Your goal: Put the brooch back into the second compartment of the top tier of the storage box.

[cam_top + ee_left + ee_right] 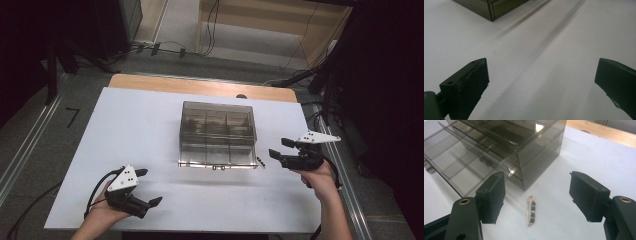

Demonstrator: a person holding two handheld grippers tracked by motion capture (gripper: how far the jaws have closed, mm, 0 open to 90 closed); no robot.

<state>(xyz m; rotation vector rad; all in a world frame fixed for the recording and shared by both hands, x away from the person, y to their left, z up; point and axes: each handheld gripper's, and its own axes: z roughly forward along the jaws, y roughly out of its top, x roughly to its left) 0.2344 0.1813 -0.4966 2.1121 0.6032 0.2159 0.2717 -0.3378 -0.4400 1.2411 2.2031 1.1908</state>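
Beaded pin (531, 211) lies flat on the white table (150, 130), just off the near corner of the smoky drawer box (218, 133) — my right gripper (537, 197) hovers above it, its 2 jaws spread wide with nothing between them. I judge the pin too thin: closing high could miss it or skid it against the box. My left gripper (541, 82) rests well apart — also spread, empty.

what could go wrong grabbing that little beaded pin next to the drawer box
The beaded pin lies flat on the white table, so the open right gripper may slide over it. It also sits close to the smoky drawer box, whose drawers are pulled out; a jaw could bump them.
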